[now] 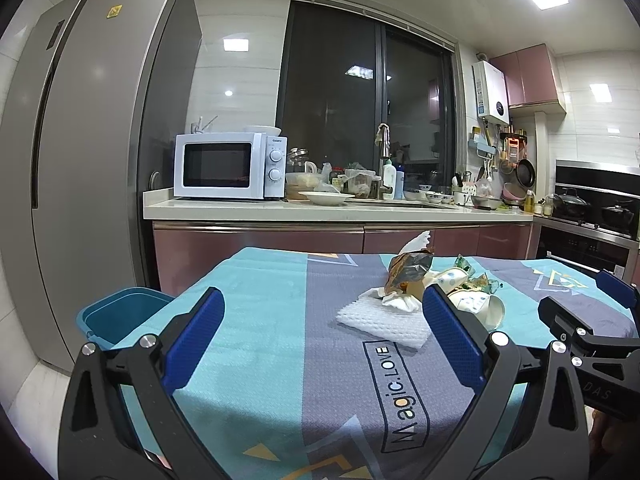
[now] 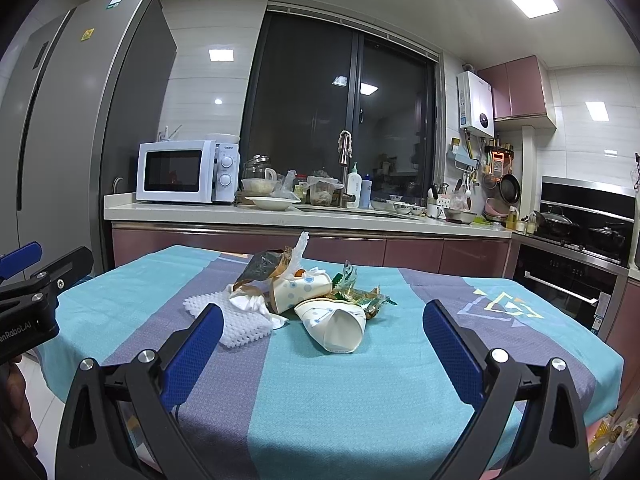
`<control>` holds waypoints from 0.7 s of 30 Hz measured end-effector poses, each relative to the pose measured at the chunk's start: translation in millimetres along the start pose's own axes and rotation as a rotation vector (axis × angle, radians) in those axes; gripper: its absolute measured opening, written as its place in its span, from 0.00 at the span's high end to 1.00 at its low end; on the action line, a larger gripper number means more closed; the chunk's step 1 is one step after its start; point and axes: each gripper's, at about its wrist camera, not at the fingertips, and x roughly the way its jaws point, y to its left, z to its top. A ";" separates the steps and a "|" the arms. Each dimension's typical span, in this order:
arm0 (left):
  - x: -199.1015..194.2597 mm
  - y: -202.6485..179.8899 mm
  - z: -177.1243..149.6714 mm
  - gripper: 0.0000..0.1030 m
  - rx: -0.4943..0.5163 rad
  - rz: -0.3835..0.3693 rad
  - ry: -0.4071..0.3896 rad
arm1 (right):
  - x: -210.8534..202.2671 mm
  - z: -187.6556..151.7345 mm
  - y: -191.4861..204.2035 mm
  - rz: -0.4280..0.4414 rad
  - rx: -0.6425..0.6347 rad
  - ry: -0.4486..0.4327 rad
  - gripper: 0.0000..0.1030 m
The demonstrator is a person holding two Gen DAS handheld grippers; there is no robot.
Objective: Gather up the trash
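Note:
A heap of trash lies mid-table on the patterned cloth [image 2: 360,392]: a white foam net [image 2: 234,320], crumpled tissue [image 2: 250,302], a foil snack wrapper [image 2: 260,270], two dotted paper cups [image 2: 336,324] [image 2: 298,290] on their sides, and green candy wrappers [image 2: 362,296]. My right gripper [image 2: 323,322] is open, its blue pads wide apart in front of the heap. My left gripper [image 1: 323,312] is open too, with the foam net [image 1: 380,318] and wrapper [image 1: 408,270] ahead of it. A teal bin [image 1: 120,316] stands on the floor at the table's left edge.
A tall grey fridge [image 1: 92,160] stands at the left. Behind the table runs a counter [image 1: 320,209] with a microwave [image 1: 230,170], dishes, bottles and a sink tap. A stove with pots [image 2: 580,232] and an oven are at the right. The other gripper shows at each view's side.

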 end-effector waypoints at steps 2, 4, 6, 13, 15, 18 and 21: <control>-1.0 1.4 1.1 0.05 0.000 0.000 -0.003 | 0.5 0.0 0.6 0.000 -0.002 -0.001 0.06; -1.2 1.6 1.5 0.05 0.001 0.001 -0.004 | -0.6 0.8 0.6 0.000 -0.003 -0.003 0.06; -1.3 2.8 2.7 0.05 0.002 0.001 -0.006 | -0.4 1.1 0.9 -0.001 -0.004 -0.003 0.06; -1.2 3.2 4.2 0.05 0.001 0.001 -0.009 | -1.0 2.3 1.9 -0.002 -0.004 -0.005 0.06; -1.4 2.7 3.9 0.05 0.003 0.001 -0.009 | -0.5 2.1 2.1 -0.002 -0.005 -0.003 0.06; -0.7 2.9 5.2 0.05 0.003 0.000 -0.010 | -0.5 1.9 2.0 -0.002 -0.004 -0.004 0.06; -0.5 2.7 5.1 0.05 0.004 0.001 -0.011 | -0.4 1.7 1.9 -0.001 -0.005 -0.005 0.06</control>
